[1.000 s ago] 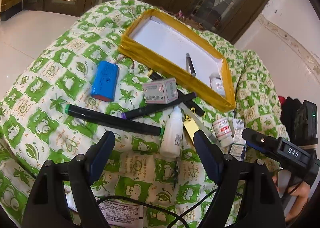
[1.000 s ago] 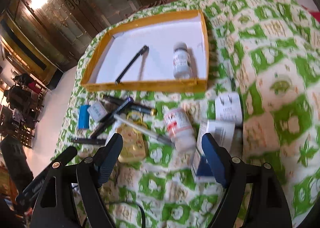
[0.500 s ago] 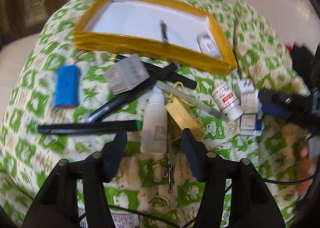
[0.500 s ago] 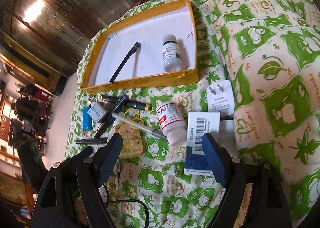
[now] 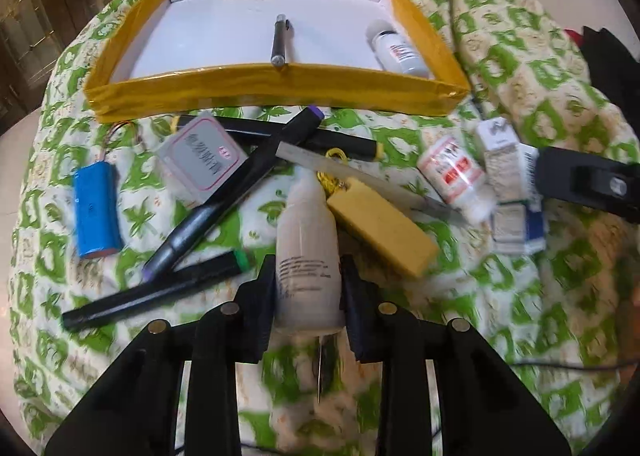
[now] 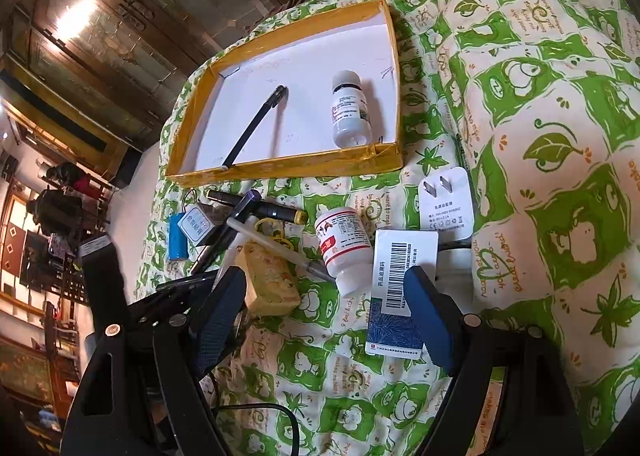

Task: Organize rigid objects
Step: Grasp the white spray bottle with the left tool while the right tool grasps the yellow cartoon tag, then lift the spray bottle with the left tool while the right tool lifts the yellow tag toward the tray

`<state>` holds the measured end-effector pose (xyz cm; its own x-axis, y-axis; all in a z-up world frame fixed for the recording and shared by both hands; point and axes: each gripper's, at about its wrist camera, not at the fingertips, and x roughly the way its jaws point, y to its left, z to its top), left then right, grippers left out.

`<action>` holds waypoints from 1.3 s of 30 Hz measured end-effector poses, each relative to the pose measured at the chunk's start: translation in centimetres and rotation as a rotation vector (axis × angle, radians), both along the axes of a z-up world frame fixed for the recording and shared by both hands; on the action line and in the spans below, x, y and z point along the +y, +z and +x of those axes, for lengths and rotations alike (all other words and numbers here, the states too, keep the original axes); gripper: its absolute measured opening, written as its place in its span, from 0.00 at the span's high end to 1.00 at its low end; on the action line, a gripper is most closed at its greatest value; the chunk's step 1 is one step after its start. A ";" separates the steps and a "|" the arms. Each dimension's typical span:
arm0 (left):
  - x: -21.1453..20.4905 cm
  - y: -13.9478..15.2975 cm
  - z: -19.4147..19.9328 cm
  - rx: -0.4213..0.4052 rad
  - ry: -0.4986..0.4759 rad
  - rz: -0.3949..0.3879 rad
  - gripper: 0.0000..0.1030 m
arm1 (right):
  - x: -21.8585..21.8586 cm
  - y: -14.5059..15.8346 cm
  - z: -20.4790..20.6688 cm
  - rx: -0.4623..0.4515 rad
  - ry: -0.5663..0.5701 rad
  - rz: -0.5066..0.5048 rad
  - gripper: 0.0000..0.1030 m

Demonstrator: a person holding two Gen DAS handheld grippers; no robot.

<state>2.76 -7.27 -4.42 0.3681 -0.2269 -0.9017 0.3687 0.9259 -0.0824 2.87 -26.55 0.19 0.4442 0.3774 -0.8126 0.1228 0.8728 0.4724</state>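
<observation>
My left gripper (image 5: 308,280) is closing on a white dropper bottle (image 5: 306,240) that lies on the green quilt, and its pads touch the bottle's sides near the base. A yellow block (image 5: 380,228) lies just right of the bottle. My right gripper (image 6: 324,280) is open above a red-label pill bottle (image 6: 344,244) and a blue-and-white box (image 6: 400,288), holding nothing. The yellow-rimmed tray (image 5: 280,89) behind them holds a black pen (image 5: 279,41) and a small white bottle (image 5: 400,51).
Left of the dropper bottle lie crossed black markers (image 5: 224,195), a grey box (image 5: 204,159) and a blue battery pack (image 5: 96,211). A silver pen (image 6: 280,248) runs under the pill bottle. A white charger plug (image 6: 444,199) lies right of the tray (image 6: 280,167).
My left gripper swung right over the white dropper bottle, came down and narrowed its jaws around it. The right gripper stayed open and nearly still.
</observation>
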 end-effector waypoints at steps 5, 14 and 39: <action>2.5 0.6 -1.8 0.069 0.017 -0.026 0.74 | 2.5 0.0 0.1 -0.005 0.096 0.042 0.36; 5.1 -0.6 -2.8 0.118 0.092 -0.065 0.74 | 8.0 -2.8 3.0 0.072 0.240 0.023 0.41; 2.1 -2.6 1.5 0.123 0.158 -0.055 0.72 | 9.1 -6.2 3.2 0.122 0.243 0.000 0.58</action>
<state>4.26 -5.13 -6.97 0.2913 -0.2253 -0.9297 0.2032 0.9643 -0.1700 6.07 -17.47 -6.01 0.2395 0.4611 -0.8544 -0.0343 0.8835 0.4672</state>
